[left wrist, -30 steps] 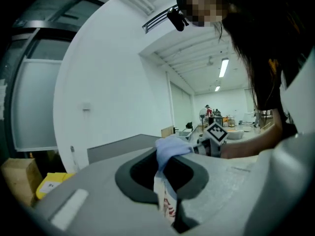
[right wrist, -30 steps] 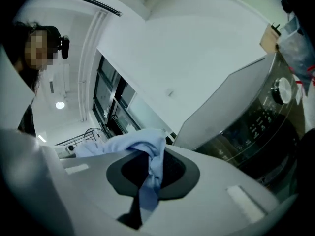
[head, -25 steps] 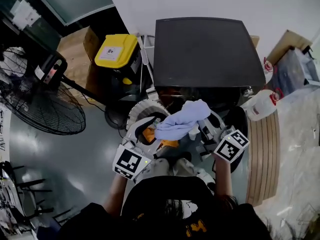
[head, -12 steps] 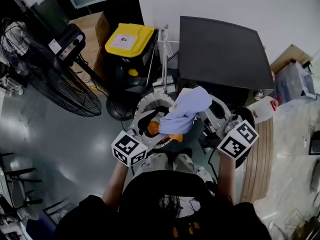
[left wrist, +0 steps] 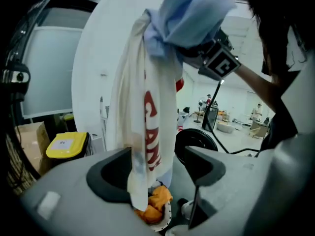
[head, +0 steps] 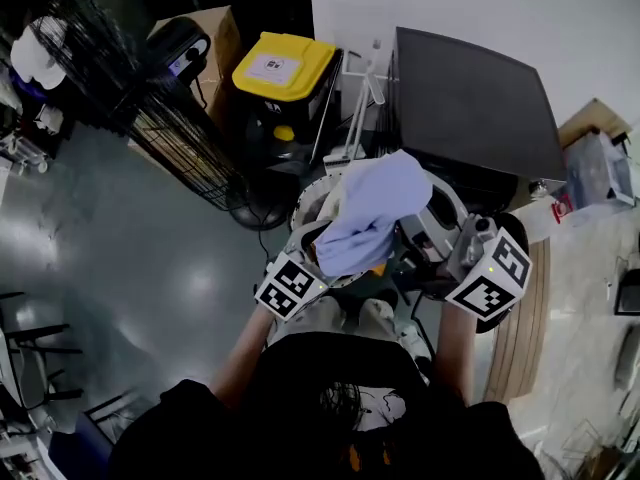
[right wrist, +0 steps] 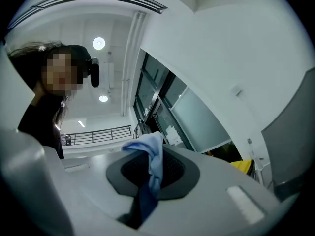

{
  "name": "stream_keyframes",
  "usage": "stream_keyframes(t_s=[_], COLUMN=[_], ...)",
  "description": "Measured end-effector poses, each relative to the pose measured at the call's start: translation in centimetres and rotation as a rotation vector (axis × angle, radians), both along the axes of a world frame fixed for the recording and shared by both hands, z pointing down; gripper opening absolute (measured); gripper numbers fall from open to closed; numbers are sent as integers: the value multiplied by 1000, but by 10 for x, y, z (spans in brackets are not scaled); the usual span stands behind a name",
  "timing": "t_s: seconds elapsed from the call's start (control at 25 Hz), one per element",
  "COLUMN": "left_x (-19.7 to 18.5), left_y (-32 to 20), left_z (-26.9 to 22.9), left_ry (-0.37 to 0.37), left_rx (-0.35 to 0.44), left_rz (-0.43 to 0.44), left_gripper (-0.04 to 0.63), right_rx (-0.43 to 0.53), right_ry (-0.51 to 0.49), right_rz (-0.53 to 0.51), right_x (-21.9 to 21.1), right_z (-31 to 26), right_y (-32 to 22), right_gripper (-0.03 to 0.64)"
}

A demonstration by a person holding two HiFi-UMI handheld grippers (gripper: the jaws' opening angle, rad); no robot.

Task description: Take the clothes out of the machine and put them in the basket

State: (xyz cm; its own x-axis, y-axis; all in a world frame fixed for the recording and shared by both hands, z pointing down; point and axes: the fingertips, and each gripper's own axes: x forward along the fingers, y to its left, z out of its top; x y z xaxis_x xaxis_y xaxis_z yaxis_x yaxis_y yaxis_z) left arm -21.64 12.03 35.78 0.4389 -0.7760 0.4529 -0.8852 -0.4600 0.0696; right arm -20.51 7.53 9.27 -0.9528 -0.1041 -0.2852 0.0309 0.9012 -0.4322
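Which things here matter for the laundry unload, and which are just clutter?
Job in hand:
- washing machine
- light blue garment, clamped in the right hand-held gripper
- basket
- orange garment already in the basket

Lying about:
- yellow-lidded bin
- fan
- cardboard box

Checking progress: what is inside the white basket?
An orange garment lies in the white basket. The blue cloth held by the right gripper covers the rest, so more may be hidden.

Dim overall, with fisheye warp and dark corners.
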Motion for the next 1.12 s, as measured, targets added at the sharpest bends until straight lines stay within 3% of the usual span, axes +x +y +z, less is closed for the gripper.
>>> stream_keyframes(t_s=[0.24,0.32,0.4,0.8,1.12], left_x=[-26,-32,-35,-41,-61], left_y=[-18,-27,-35,-22,-16], left_z=[46,50,50,22,-37], left_ry=[72,85,91,114,233], left_rx=[-13,15,33,70,199], left_rz=[-104,-117,-113,-46,-120], left_gripper=[311,200,16,12,12], right_rx=[51,57,56,18,2], right_ry=[19,33,45,59,278], right_rz=[13,25,42,181,287], right_x=[-16,-17,-16,15,20], right_z=[-11,-11,-10,4,80], right_y=[11,12,11,-28,-54], right_gripper=[40,40,40,40,40])
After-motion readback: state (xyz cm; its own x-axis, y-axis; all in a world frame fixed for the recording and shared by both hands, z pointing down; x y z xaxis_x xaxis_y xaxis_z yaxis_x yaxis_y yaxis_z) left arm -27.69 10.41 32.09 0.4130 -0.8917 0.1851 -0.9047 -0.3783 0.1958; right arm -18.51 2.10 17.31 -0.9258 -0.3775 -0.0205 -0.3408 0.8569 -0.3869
